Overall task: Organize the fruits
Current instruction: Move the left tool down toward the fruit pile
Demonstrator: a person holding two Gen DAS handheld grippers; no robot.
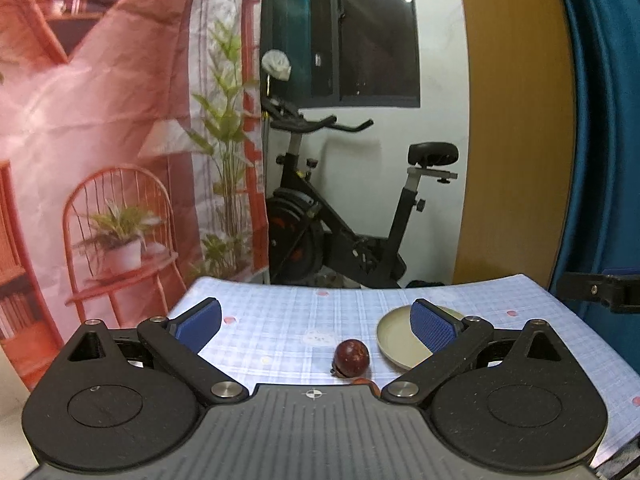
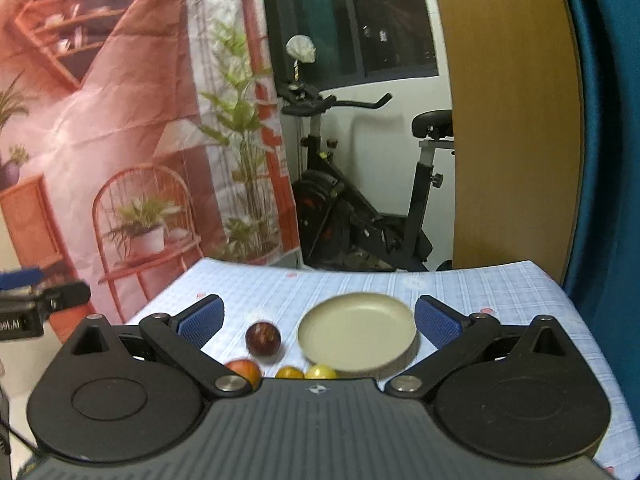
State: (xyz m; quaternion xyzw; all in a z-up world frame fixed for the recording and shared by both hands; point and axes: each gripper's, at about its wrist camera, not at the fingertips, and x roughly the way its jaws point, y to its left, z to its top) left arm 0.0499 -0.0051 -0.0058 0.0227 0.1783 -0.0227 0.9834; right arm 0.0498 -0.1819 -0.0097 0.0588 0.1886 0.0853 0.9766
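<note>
1. Dark-red round fruit (image 1: 351,357) lies on the checked tablecloth (image 1: 280,320), at 9 o'clock of the beige plate (image 1: 394,340), just beside it
2. Left gripper (image 1: 316,326) is spread wide, gripping nothing
3. Right gripper (image 2: 318,322) is released too; the plate (image 2: 356,330) sits between its pads
4. 3 more fruits, red-orange (image 2: 245,370), orange (image 2: 289,373) and yellow (image 2: 321,371), lie at the plate's 7 o'clock

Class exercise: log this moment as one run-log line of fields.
left tool: open, empty | right tool: open, empty | plate: empty | dark red fruit: on tablecloth, left of plate
</note>
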